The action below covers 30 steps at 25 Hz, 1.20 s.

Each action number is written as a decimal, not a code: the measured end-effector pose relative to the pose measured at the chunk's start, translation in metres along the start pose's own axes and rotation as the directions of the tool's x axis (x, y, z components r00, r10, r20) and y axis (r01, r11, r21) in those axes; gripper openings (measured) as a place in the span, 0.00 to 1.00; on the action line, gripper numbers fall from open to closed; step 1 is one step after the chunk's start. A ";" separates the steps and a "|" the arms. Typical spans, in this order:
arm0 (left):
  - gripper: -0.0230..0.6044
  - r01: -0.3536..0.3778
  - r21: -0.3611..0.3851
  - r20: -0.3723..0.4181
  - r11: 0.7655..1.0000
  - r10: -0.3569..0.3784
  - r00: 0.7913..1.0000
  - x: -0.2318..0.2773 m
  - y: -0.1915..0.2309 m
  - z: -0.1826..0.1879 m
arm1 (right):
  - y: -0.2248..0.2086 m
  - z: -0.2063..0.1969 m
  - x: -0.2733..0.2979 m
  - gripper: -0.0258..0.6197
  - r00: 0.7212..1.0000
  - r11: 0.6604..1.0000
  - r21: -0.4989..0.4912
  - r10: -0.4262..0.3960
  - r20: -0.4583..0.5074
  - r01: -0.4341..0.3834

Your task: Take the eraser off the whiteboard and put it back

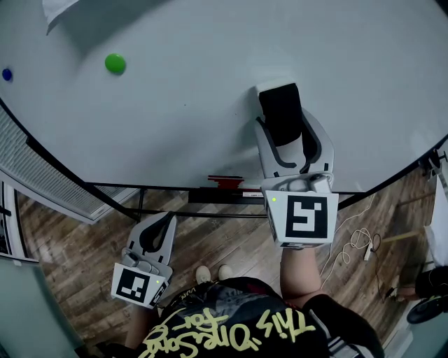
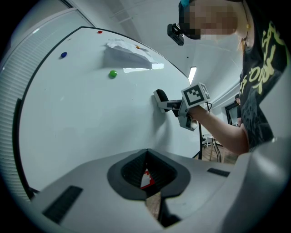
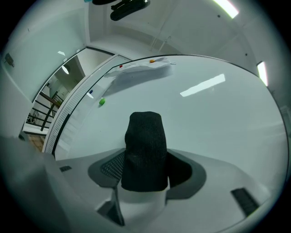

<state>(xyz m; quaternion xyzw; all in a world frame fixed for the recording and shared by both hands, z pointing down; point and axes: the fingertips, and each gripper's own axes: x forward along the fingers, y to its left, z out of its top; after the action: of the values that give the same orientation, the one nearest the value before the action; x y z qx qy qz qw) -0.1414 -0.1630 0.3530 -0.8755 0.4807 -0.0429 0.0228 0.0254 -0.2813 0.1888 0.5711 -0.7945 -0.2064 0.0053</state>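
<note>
The eraser point(image 1: 280, 112), a white block with a black felt face, is held between the jaws of my right gripper point(image 1: 284, 145), which is shut on it. In the left gripper view the eraser point(image 2: 159, 96) rests against the whiteboard point(image 2: 91, 118), or sits very close to it. The right gripper view shows the black felt point(image 3: 145, 145) standing up out of the right gripper point(image 3: 144, 179), with the board behind. My left gripper point(image 1: 162, 225) hangs low below the board's bottom edge. Its jaws are shut on nothing. The whiteboard point(image 1: 210, 84) fills the upper head view.
A green magnet point(image 1: 115, 63) and a blue magnet point(image 1: 7, 73) stick to the board. A sheet of paper point(image 1: 59, 8) hangs at its top left. A red item point(image 1: 225, 182) lies on the ledge under the board. Cables point(image 1: 357, 241) trail over the wooden floor at right.
</note>
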 end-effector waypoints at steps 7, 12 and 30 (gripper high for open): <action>0.05 0.006 0.001 0.004 1.000 -0.006 1.000 0.001 0.000 0.002 | -0.001 0.000 0.001 0.45 0.999 1.000 -0.013 -0.006 -0.034 0.006; 0.05 0.011 0.001 0.005 1.000 -0.011 1.000 0.001 -0.001 0.003 | -0.001 -0.002 0.000 0.45 0.997 1.000 -0.025 -0.020 -0.073 0.018; 0.05 0.013 -0.014 0.011 1.000 -0.013 1.000 0.001 0.000 0.000 | -0.001 -0.008 0.002 0.45 0.992 0.995 -0.067 -0.076 -0.096 0.070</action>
<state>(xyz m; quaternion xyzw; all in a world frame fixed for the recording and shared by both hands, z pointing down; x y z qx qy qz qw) -0.1407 -0.1642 0.3533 -0.8790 0.4751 -0.0348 0.0188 0.0272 -0.2853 0.1952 0.6087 -0.7649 -0.2032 0.0554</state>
